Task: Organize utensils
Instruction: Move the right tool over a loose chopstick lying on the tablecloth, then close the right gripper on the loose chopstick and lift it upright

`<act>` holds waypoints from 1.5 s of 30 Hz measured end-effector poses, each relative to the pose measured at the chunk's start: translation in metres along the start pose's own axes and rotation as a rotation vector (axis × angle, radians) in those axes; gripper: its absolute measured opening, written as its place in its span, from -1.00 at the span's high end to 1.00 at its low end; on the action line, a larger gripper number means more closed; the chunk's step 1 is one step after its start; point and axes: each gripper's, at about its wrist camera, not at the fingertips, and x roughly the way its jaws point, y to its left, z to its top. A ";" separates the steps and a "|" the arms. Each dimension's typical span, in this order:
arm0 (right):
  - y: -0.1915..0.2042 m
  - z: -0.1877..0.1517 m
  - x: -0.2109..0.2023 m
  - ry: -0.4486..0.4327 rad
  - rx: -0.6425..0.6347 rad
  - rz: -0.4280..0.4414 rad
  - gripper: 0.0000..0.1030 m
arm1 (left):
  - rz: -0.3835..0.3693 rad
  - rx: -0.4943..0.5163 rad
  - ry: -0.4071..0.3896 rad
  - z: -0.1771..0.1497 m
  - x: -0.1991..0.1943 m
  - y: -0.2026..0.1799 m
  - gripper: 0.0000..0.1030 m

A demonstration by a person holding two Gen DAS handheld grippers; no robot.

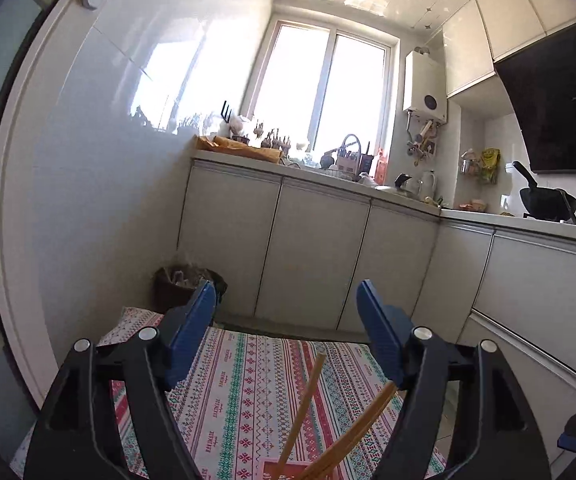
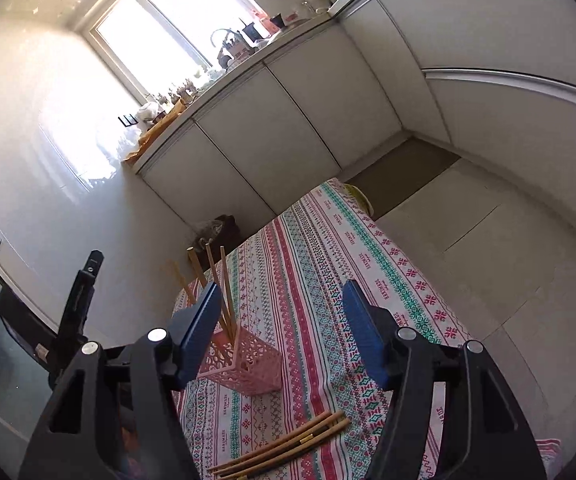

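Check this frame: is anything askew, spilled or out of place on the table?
Nothing spilled or damaged. The pink holder stands upright on the tablecloth, its chopsticks leaning at mixed angles. A loose bundle of chopsticks lies flat near the table's front edge, not yet put away.

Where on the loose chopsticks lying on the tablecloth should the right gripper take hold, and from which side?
Probably from above, across the middle of the chopsticks. They lie flat and bunched on the tablecloth, so jaws straddling their width could catch one or several. The right gripper is open and empty, above the cloth beyond the chopsticks. The pink holder stands clear of them, so it should not obstruct.
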 end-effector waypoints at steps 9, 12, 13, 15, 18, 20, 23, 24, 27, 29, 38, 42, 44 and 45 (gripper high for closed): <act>-0.001 -0.014 0.011 0.139 -0.007 -0.047 -0.35 | -0.025 -0.022 0.132 0.023 -0.060 0.007 -0.76; -0.007 -0.032 0.012 0.229 -0.019 -0.094 -0.61 | -0.038 -0.005 0.258 0.010 -0.068 0.008 -0.86; -0.010 -0.040 0.012 0.262 -0.029 -0.113 -0.66 | -0.055 -0.008 0.297 0.003 -0.072 0.010 -0.86; -0.014 -0.055 0.012 0.342 -0.064 -0.161 -0.76 | -0.088 -0.032 0.359 -0.012 -0.076 0.017 -0.86; -0.025 -0.076 0.004 0.438 -0.100 -0.233 -0.78 | -0.109 -0.033 0.459 -0.032 -0.071 0.021 -0.86; -0.034 -0.088 -0.002 0.490 -0.094 -0.266 -0.79 | -0.136 -0.013 0.527 -0.040 -0.065 0.022 -0.86; -0.045 -0.108 -0.008 0.576 -0.065 -0.298 -0.79 | -0.151 0.010 0.565 -0.045 -0.064 0.023 -0.86; -0.049 -0.114 -0.009 0.608 -0.047 -0.305 -0.79 | -0.165 0.023 0.576 -0.046 -0.065 0.022 -0.86; -0.060 -0.127 -0.005 0.684 0.021 -0.332 -0.79 | -0.214 0.032 0.603 -0.049 -0.067 0.020 -0.86; -0.070 -0.134 0.001 0.739 0.079 -0.349 -0.79 | -0.219 0.057 0.622 -0.052 -0.069 0.017 -0.86; -0.087 -0.149 0.029 0.802 0.170 -0.412 -0.79 | -0.227 0.108 0.667 -0.058 -0.068 0.013 -0.86; -0.074 -0.155 0.038 0.758 0.095 -0.466 -0.75 | -0.225 0.119 0.667 -0.058 -0.069 0.012 -0.86; -0.066 -0.158 0.039 0.739 0.019 -0.515 -0.60 | -0.220 0.126 0.664 -0.057 -0.070 0.012 -0.86; -0.061 -0.161 0.041 0.730 -0.025 -0.542 -0.51 | -0.215 0.131 0.663 -0.057 -0.071 0.012 -0.86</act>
